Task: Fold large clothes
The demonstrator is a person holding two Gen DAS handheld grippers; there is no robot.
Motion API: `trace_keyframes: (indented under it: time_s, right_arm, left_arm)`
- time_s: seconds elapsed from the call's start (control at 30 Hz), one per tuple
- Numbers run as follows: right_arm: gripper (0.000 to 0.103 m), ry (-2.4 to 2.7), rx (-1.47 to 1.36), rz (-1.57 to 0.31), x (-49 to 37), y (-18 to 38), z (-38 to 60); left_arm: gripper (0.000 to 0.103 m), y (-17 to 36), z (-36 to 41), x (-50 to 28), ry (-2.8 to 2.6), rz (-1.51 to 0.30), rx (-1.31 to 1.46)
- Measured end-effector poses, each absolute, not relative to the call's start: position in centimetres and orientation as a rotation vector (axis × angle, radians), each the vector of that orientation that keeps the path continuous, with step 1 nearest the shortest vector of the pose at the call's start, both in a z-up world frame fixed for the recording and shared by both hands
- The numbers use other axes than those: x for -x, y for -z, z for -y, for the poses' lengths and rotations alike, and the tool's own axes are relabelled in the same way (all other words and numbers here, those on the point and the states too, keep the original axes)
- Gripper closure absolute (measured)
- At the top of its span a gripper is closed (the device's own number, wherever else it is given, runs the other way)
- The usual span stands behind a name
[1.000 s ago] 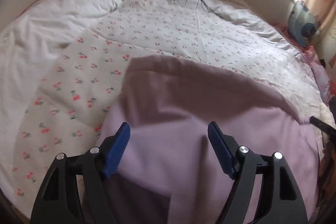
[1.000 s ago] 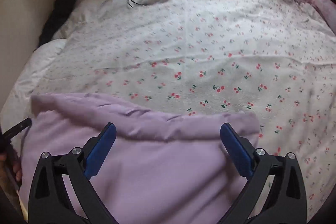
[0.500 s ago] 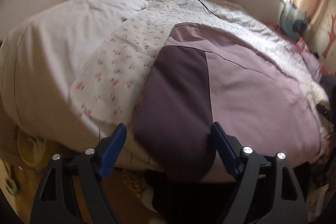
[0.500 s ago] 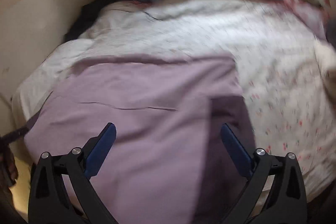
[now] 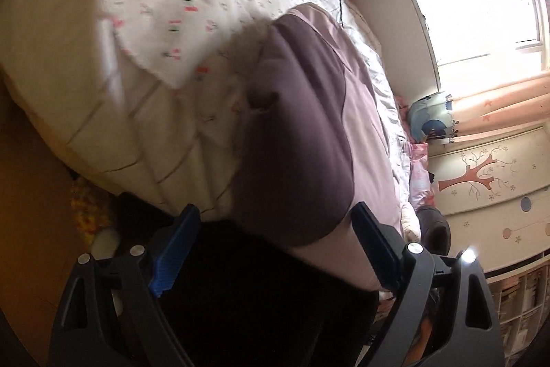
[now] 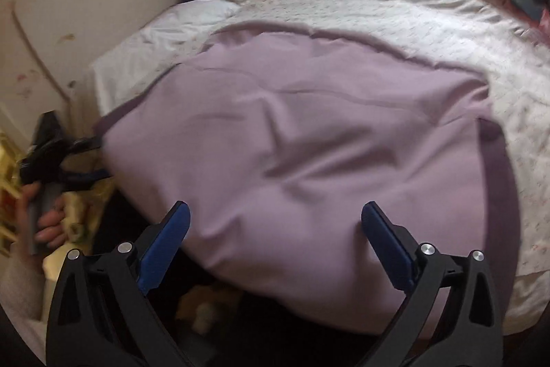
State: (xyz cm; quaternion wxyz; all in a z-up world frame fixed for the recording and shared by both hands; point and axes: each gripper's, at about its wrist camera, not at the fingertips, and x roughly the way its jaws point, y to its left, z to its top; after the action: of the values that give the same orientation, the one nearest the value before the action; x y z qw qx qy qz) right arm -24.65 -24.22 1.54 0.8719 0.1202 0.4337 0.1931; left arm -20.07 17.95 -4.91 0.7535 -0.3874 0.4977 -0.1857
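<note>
Evidently the lilac garment (image 6: 302, 140) is spread flat over the floral bedspread (image 6: 429, 23) so its edges can be found and paired for a fold; it fills the centre of the right wrist view and drapes off the near edge of the bed. The right gripper (image 6: 275, 243), fingers wide apart and holding nothing, hovers at the bottom of the frame over that near hem. In the left wrist view, the left gripper (image 5: 275, 250) is likewise spread and empty, the garment's darker, shaded side (image 5: 295, 140) lying just beyond its fingertips, centre frame.
</note>
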Motion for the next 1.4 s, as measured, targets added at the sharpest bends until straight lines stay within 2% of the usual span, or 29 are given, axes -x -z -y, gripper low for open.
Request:
trace_keyframes:
  time_s: [0.07,0.2,0.33,0.47,0.6,0.67,0.73,0.77,0.97,1.1,1.27,1.33,1.4]
  right_arm:
    - [0.006,-0.427,-0.34,-0.865,25.1,-2.2,24.4]
    - [0.006,-0.365,-0.155,-0.814,24.8,-3.6,20.2]
    - [0.006,-0.34,0.026,-1.004,21.0,0.9,15.9]
    - [0.006,-0.352,-0.064,-0.904,22.1,-1.3,16.8]
    - [0.006,-0.151,-0.019,-0.807,22.1,-3.5,19.2]
    - [0.006,-0.079,0.011,-0.809,21.1,-2.6,19.6]
    - [0.006,-0.068,0.085,-0.969,18.4,2.1,19.0]
    - [0.006,-0.068,0.111,-0.99,18.1,3.2,18.5]
    - [0.006,-0.044,0.074,-0.835,19.6,-0.8,18.9]
    - [0.006,-0.033,0.119,-0.925,18.6,2.3,18.4]
    - [0.006,-0.022,0.093,-0.838,20.6,0.1,19.3]
    - [0.006,-0.03,0.11,-0.897,20.1,2.2,19.5]
    - [0.006,-0.024,0.146,-0.876,20.0,3.3,18.9]
  left_arm:
    - [0.016,5.1,-17.2,19.9,0.405,-1.102,0.861]
    - [0.013,5.8,-17.3,20.3,0.402,-1.121,0.914]
    - [0.01,6.1,-17.1,18.8,0.388,-1.084,0.999]
    - [0.01,7.0,-15.7,17.6,0.385,-1.102,1.069]
    - [0.009,5.6,-13.7,17.8,0.378,-1.068,0.965]
    - [0.009,5.7,-13.6,17.7,0.367,-1.061,0.976]
    - [0.009,6.0,-13.9,17.7,0.351,-1.053,1.016]
    - [0.01,5.7,-13.9,17.8,0.347,-1.041,1.023]
    - [0.02,4.0,-13.3,18.1,0.341,-0.984,0.913]
    - [0.029,3.5,-12.9,18.1,0.331,-0.964,0.887]
    - [0.042,2.0,-12.6,17.8,0.343,-0.919,0.84]
    - [0.044,1.4,-12.1,17.7,0.355,-0.892,0.82]
    - [0.048,0.6,-11.2,18.0,0.384,-0.861,0.784]
